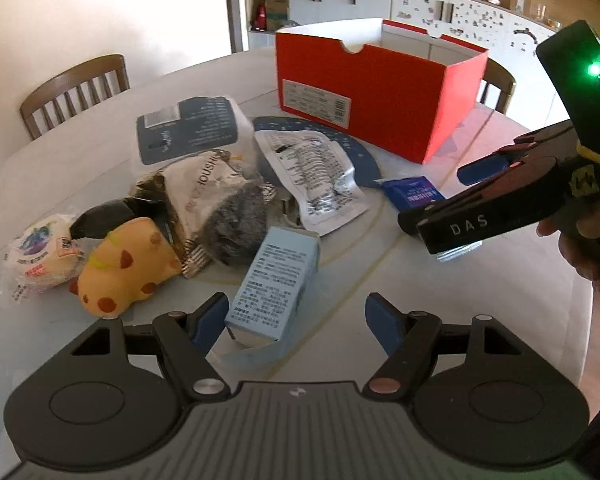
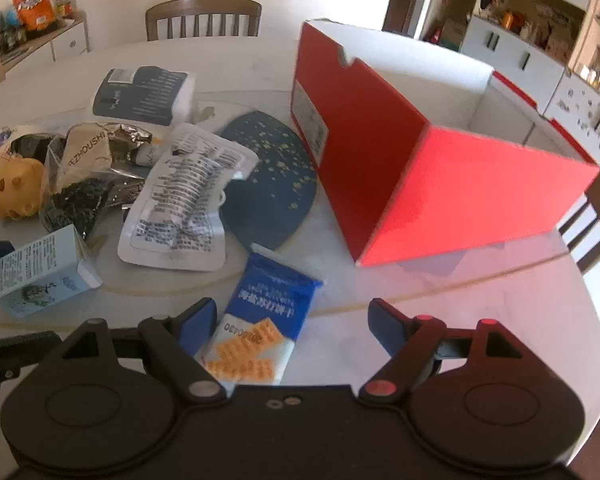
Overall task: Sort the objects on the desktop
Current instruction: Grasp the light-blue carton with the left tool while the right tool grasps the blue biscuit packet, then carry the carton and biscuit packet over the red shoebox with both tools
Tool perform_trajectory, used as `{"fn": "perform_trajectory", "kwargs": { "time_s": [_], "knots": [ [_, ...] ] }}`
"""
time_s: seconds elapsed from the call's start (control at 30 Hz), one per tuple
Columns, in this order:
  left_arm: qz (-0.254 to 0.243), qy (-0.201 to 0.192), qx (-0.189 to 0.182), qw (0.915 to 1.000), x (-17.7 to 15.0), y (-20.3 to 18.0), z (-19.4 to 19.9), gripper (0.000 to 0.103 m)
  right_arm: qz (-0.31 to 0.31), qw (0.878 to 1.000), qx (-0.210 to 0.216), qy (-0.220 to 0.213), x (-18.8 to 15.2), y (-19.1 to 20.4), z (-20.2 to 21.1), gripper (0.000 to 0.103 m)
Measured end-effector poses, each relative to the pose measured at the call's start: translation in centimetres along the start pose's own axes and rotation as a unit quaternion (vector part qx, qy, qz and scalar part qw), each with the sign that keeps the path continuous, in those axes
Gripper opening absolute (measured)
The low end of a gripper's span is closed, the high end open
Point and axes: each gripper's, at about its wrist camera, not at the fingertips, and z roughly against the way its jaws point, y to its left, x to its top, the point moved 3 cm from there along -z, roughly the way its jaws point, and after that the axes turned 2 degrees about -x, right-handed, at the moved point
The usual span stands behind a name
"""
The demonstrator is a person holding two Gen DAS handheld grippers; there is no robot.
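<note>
A light blue carton (image 1: 272, 284) lies on the white table between the fingers of my left gripper (image 1: 298, 320). Its left pad is close beside the carton and the right pad stands well apart, so the gripper is open. A blue and white packet (image 2: 268, 320) lies between the fingers of my right gripper (image 2: 292, 324), close to the left pad, and this gripper is open too. From the left wrist, the right gripper (image 1: 440, 196) hangs over that blue packet (image 1: 414, 192). An open red box (image 1: 380, 92) (image 2: 440, 184) stands at the back.
A heap lies left of centre: yellow spotted toy (image 1: 124, 268), crumpled snack bag (image 1: 220, 208), white pouch (image 1: 316, 176), tissue pack (image 1: 192, 128), round wrapped snack (image 1: 40, 256), dark blue mat (image 2: 268, 184). Wooden chairs (image 1: 76, 88) stand around the table. A hand (image 1: 584, 256) holds the right gripper.
</note>
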Motion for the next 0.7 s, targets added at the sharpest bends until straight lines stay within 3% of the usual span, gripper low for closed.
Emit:
{"fn": "perform_trajectory", "kwargs": {
  "time_s": [0.2,0.27,0.4,0.57,0.7],
  "knots": [
    [0.001,0.012,0.004,0.9999,0.3,0.3,-1.0,0.053,-0.014,1.000,0.021,0.011,0.0,-0.1,-0.1,0.079],
    [0.004,0.016,0.006,0.9998,0.2,0.4,-1.2,0.046,-0.022,0.999,0.029,0.014,-0.1,-0.2,-0.1,0.071],
    [0.011,0.018,0.005,0.9998,0.4,0.6,-1.2,0.040,-0.026,0.998,0.047,0.017,0.0,-0.2,0.1,0.063],
    [0.022,0.023,0.007,0.9995,0.5,0.7,-1.3,0.032,-0.027,0.998,0.052,0.019,0.2,0.0,0.3,0.045],
    [0.032,0.024,0.007,0.9992,0.6,0.8,-1.3,0.030,-0.034,0.998,0.050,0.020,0.2,-0.2,0.4,0.040]
  ]
}}
